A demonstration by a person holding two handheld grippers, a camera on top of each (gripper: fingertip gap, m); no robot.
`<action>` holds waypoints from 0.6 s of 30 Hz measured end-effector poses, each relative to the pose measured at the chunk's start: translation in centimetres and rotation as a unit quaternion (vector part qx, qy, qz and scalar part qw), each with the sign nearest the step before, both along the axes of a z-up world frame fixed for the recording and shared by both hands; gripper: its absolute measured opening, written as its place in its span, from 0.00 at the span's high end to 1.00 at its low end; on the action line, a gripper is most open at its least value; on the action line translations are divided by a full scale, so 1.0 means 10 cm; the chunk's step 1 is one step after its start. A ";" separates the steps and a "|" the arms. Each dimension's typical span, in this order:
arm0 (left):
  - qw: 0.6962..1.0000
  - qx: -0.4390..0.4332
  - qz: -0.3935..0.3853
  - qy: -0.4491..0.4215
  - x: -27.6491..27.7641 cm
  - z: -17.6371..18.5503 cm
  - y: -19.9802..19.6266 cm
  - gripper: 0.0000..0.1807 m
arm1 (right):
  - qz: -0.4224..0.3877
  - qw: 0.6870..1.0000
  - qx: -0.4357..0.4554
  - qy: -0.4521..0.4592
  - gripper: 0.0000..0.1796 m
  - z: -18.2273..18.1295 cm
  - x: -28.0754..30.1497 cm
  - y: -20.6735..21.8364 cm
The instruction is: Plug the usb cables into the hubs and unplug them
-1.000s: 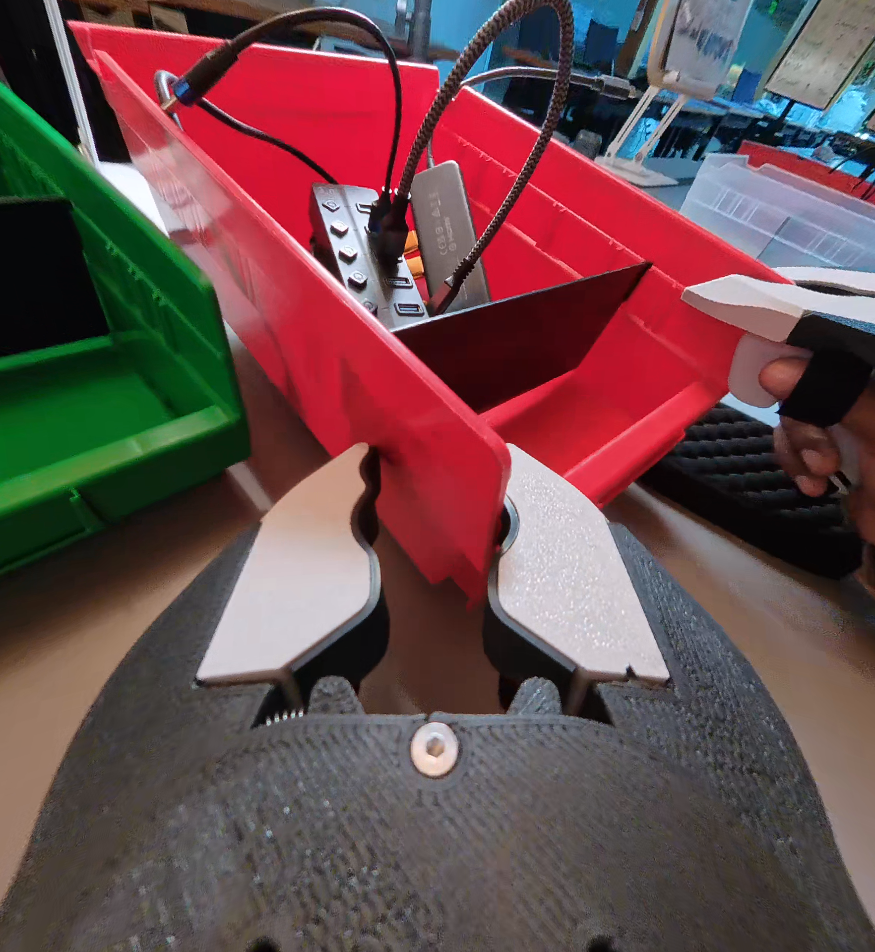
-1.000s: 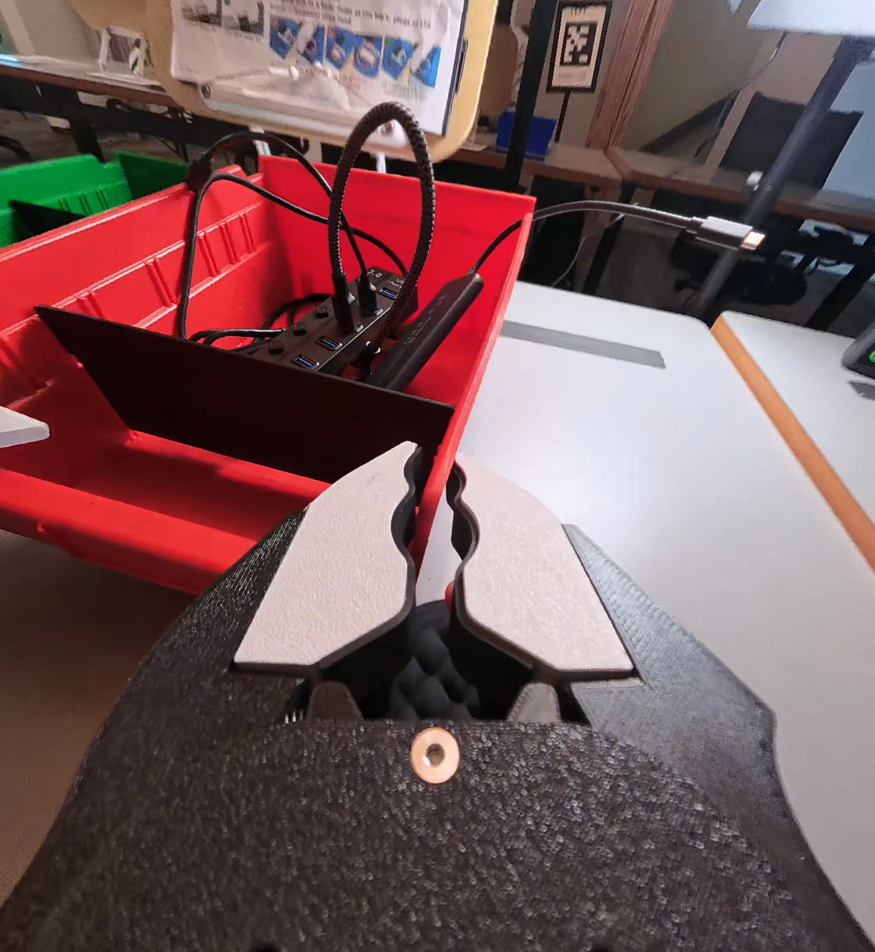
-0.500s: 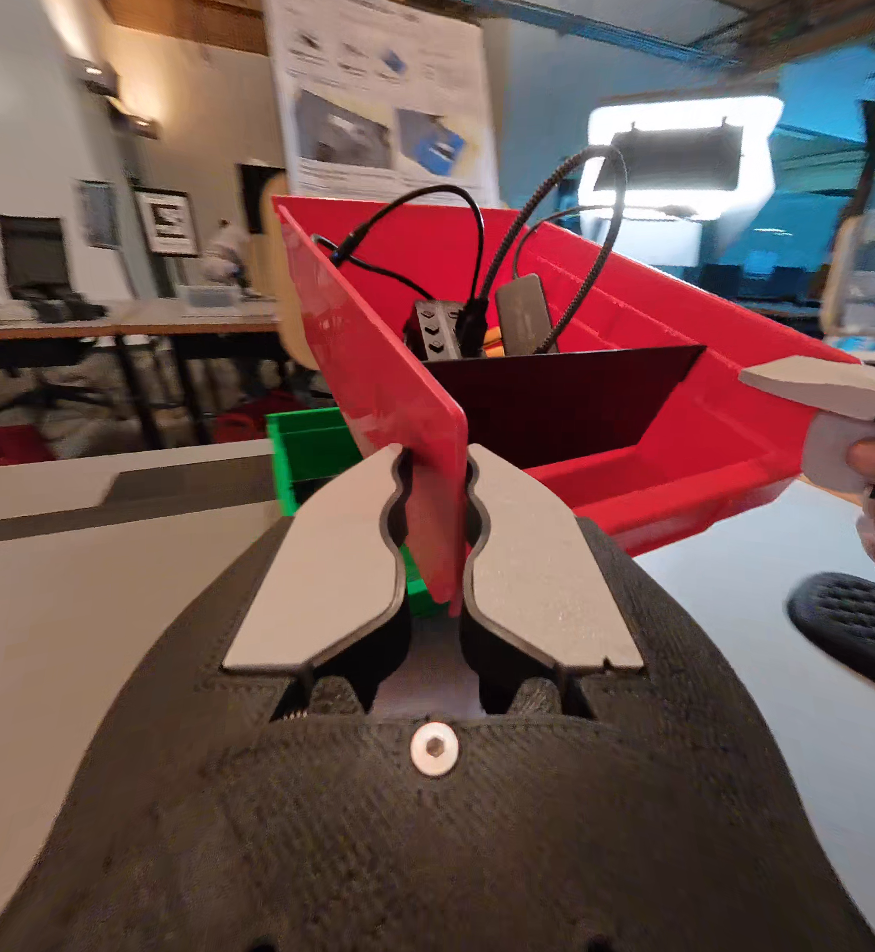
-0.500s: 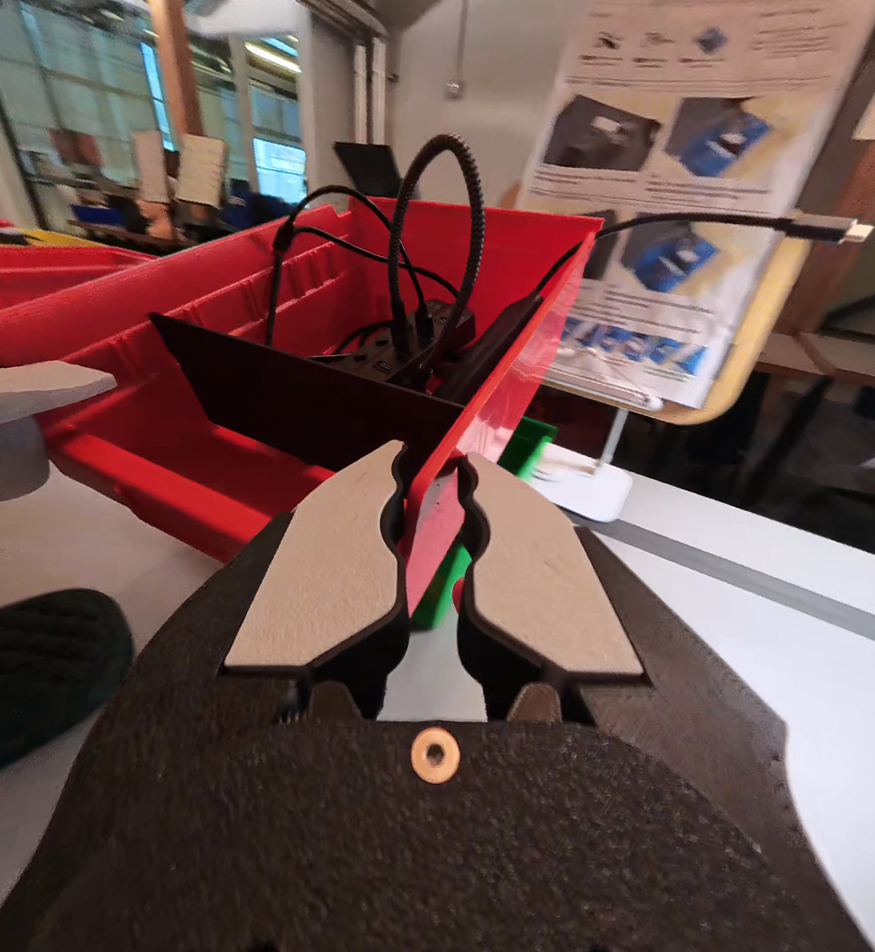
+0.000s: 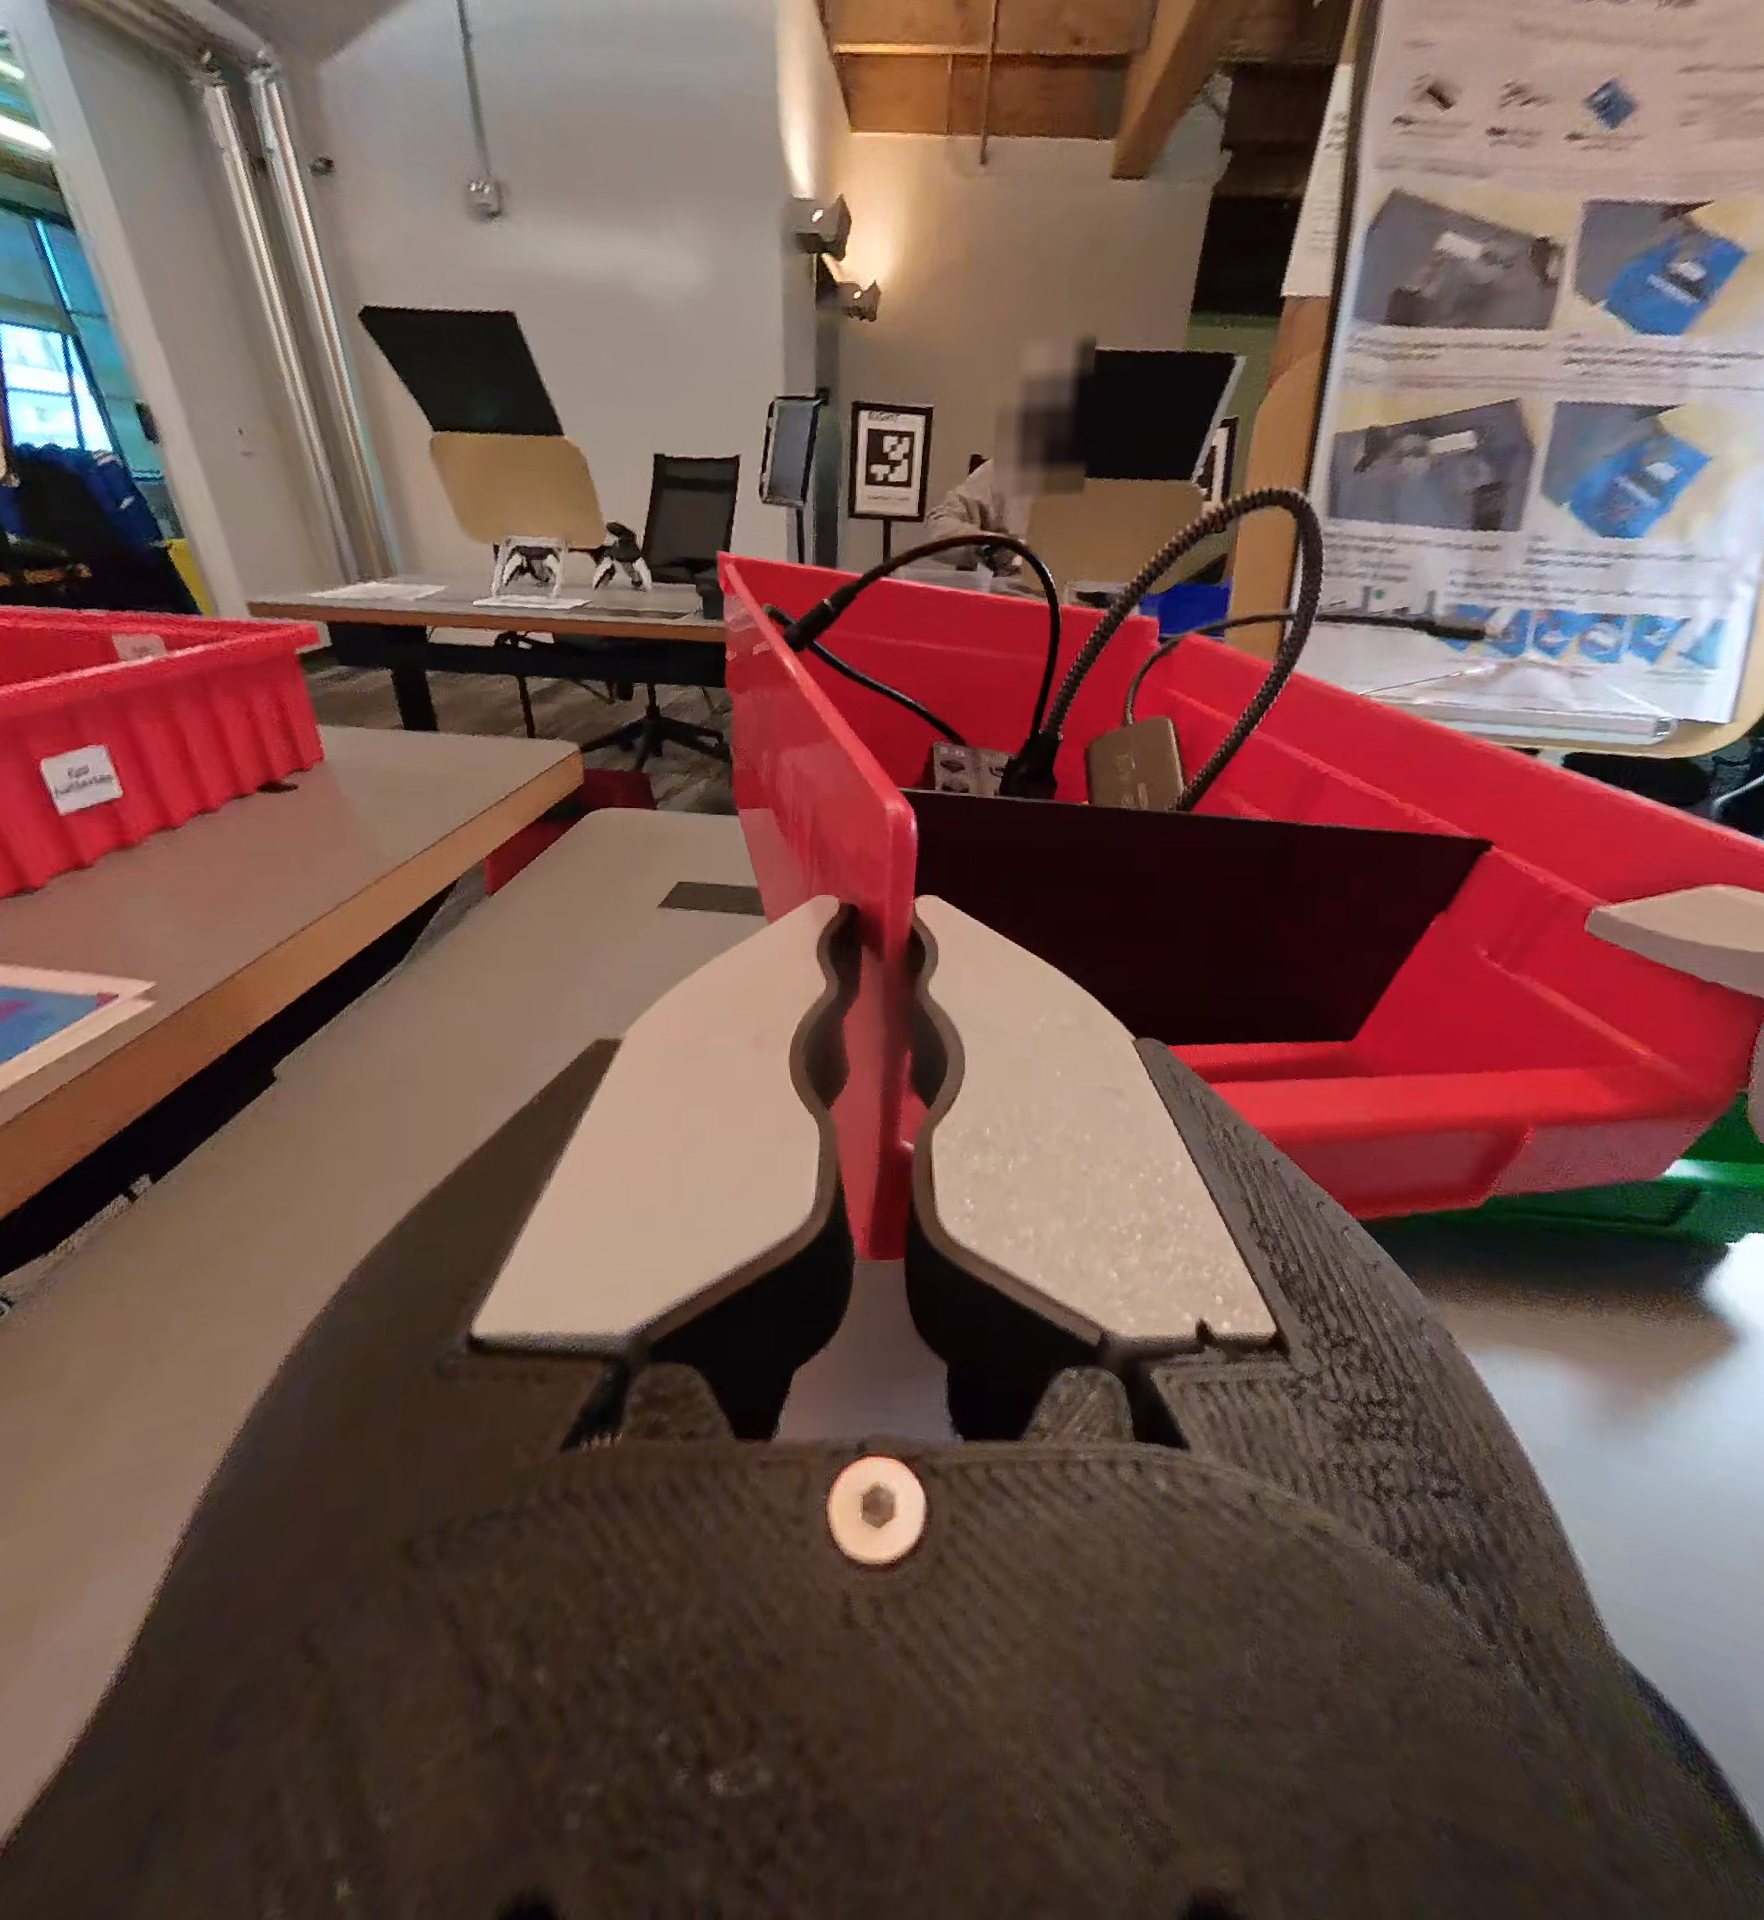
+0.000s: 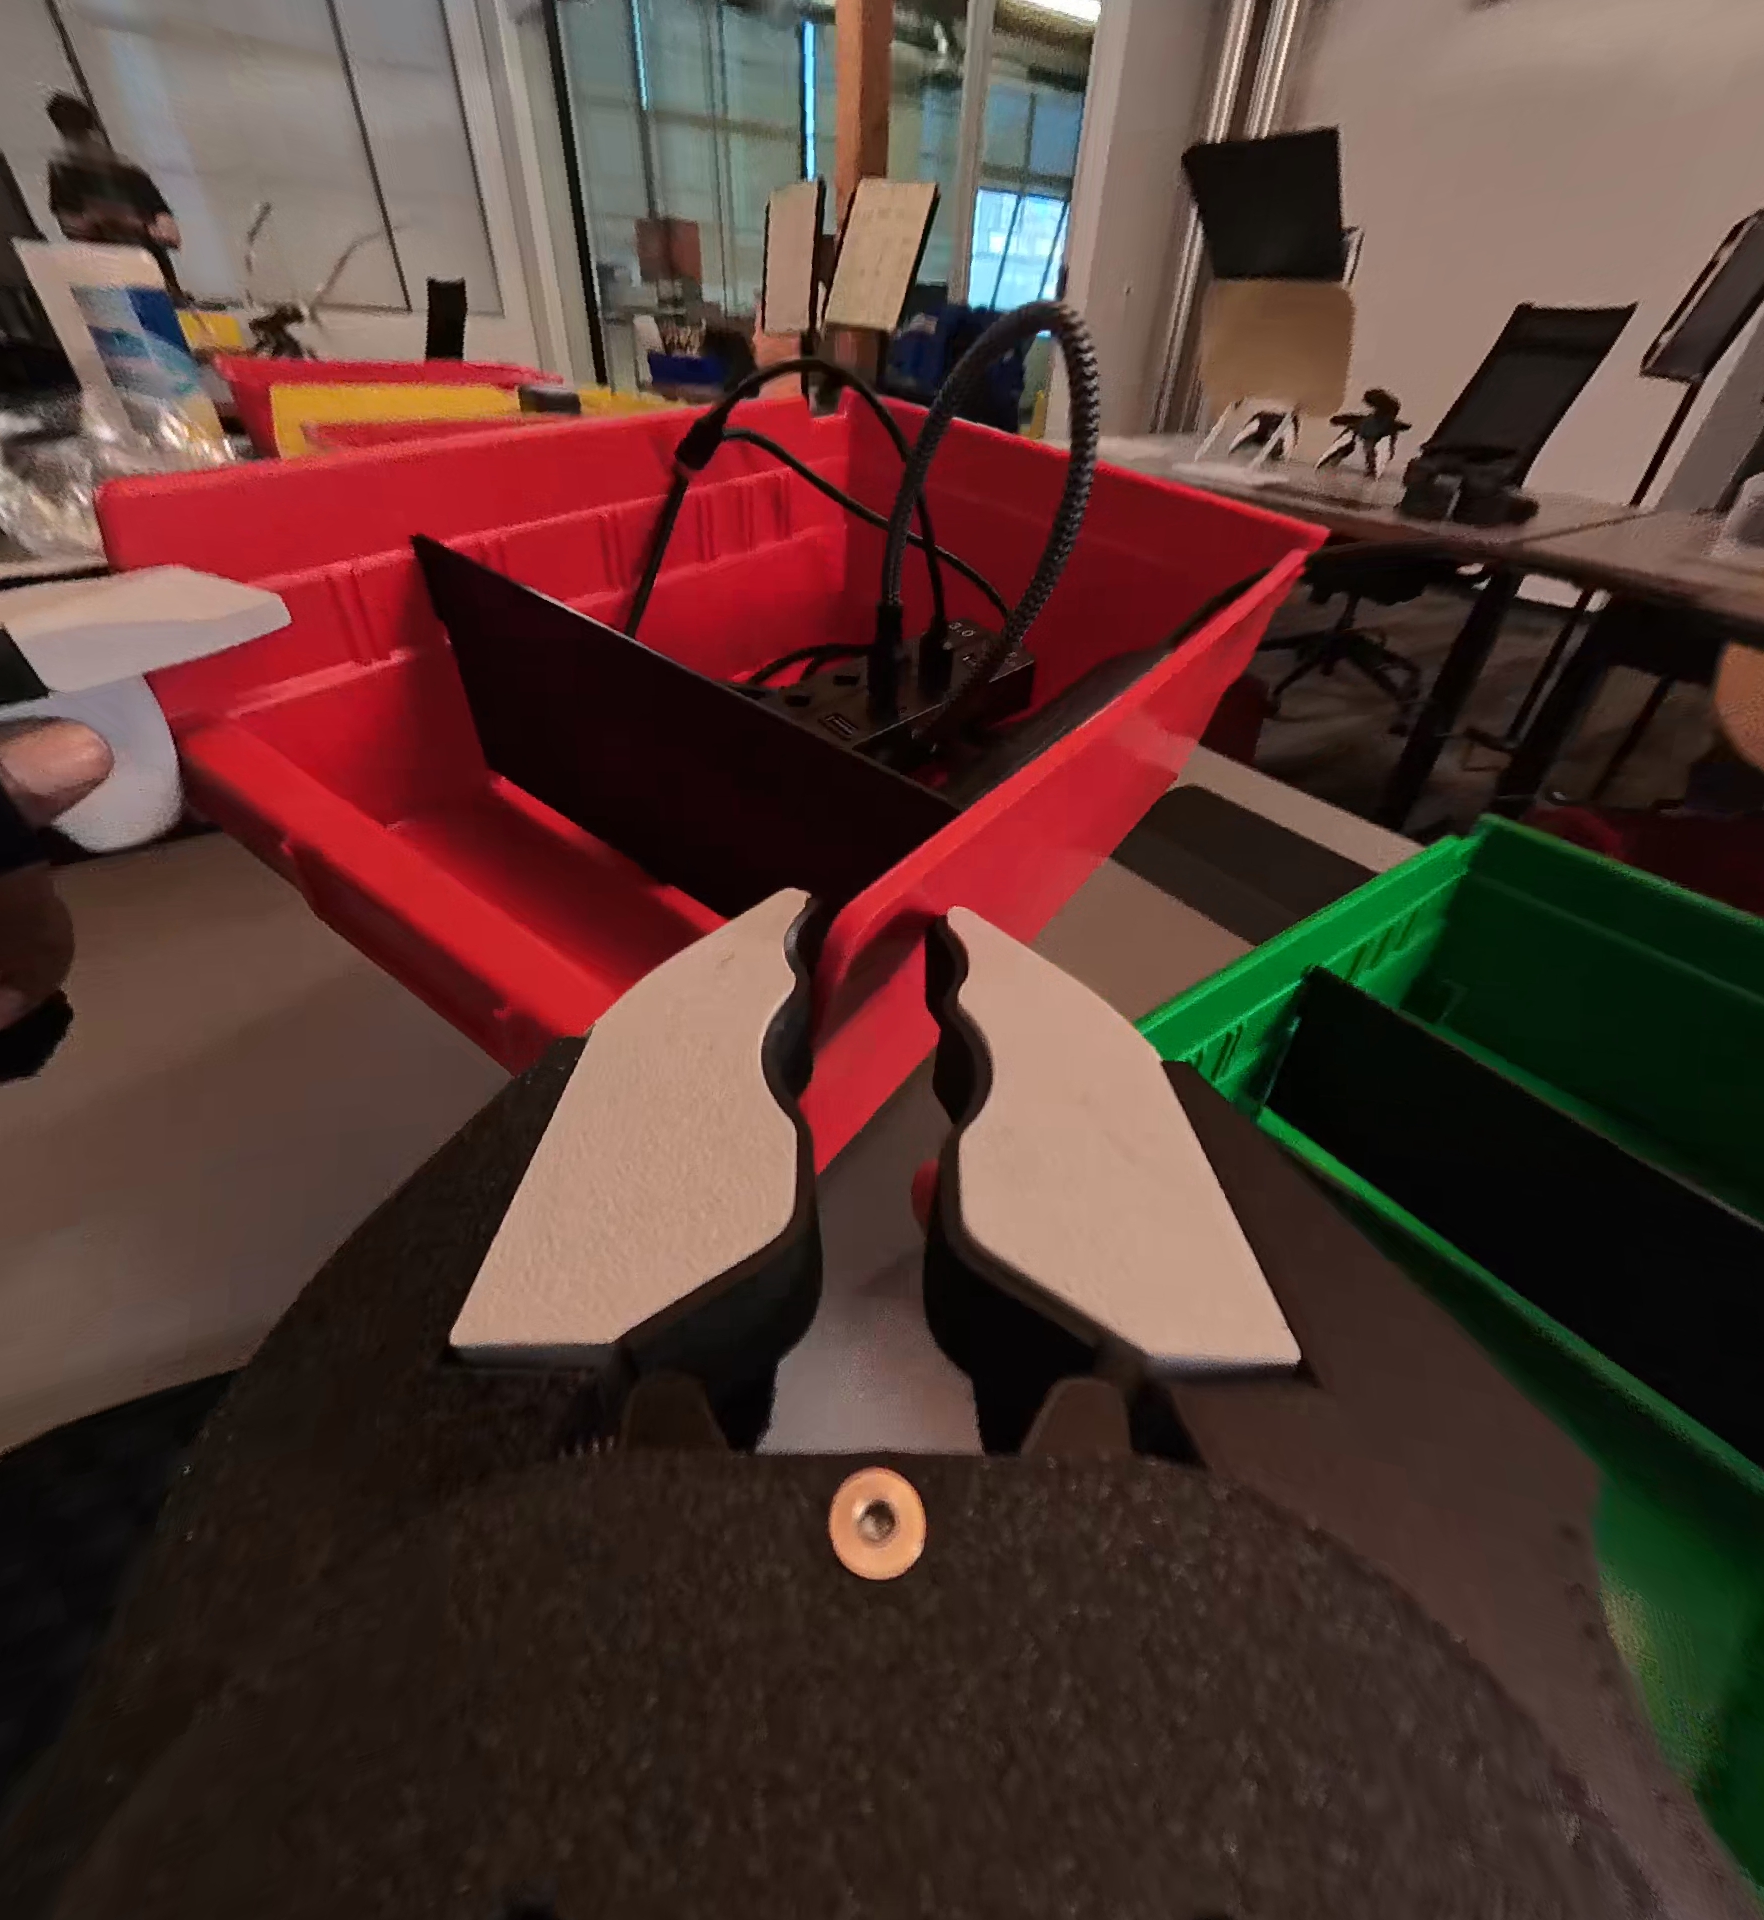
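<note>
Left hand-held gripper: clenched on the near end of one side wall of the red bin; both fingers press the plastic flat. Right hand-held gripper: straddles the opposite wall's front corner. Inner finger touches the wall; a gap shows at the outer one, so whether it is truly clamped cannot be told.

Bin appears lifted and tipped, carried by its two walls.

Risks, as judged:
- Smooth thin walls could slide out of the fingers, likeliest on the right, where the bite looks loose.
- If the two grippers drift apart or twist, the walls flex and the bin may drop.
- Tipping further could send the contents against the black divider.

Behind the divider, in the far compartment: the black USB hub with cables seated, a grey hub beside it, and the braided cable arching above the rim. One loose plug hangs past the far right wall and could snag.

Room: the green bin sits just beside on the right, close under the red bin's corner. The bench to the left is open. Another red tray stands well apart on a neighbouring bench.
</note>
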State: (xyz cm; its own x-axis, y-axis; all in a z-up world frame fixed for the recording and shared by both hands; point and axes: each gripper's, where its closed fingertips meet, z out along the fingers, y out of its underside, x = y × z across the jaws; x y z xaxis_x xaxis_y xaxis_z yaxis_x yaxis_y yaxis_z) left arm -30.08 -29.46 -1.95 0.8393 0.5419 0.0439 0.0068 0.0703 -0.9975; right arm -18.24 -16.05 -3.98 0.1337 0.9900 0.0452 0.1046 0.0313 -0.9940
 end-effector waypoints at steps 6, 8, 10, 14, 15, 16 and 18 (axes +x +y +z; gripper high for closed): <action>0.999 -0.025 0.000 -0.026 -0.29 -0.53 0.09 0.97 | 0.006 0.998 0.009 -0.069 0.89 -0.67 -0.22 0.02; 0.998 -0.035 -0.001 -0.054 -0.36 -0.77 0.13 0.97 | 0.007 0.997 0.017 -0.080 0.88 -0.82 -0.25 0.04; 0.997 -0.033 0.009 -0.064 -0.41 -0.89 0.17 0.97 | 0.010 0.995 0.036 -0.090 0.88 -0.86 -0.25 0.05; 0.992 -0.088 -0.046 -0.080 -0.34 -1.01 0.33 0.94 | 0.042 0.990 0.035 -0.132 0.83 -0.96 -0.16 0.13; 0.985 -0.115 -0.079 -0.097 -0.30 -1.10 0.38 0.90 | 0.059 0.988 0.026 -0.141 0.82 -0.98 -0.10 0.12; 0.982 -0.125 -0.099 -0.104 -0.27 -1.12 0.41 0.84 | 0.076 0.986 0.022 -0.143 0.80 -0.96 -0.02 0.12; 0.987 -0.102 -0.105 -0.063 -0.25 -0.90 0.36 0.82 | 0.094 0.982 0.025 -0.163 0.74 -0.92 0.16 0.19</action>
State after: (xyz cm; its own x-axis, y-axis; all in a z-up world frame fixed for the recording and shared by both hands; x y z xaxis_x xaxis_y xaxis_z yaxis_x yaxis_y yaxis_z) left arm -32.63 -25.87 -10.99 0.9286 0.3657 0.0627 0.1244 -0.1477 -0.9812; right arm -16.63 -14.12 -13.21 -0.0814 0.9913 0.1035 0.4048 0.1278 -0.9054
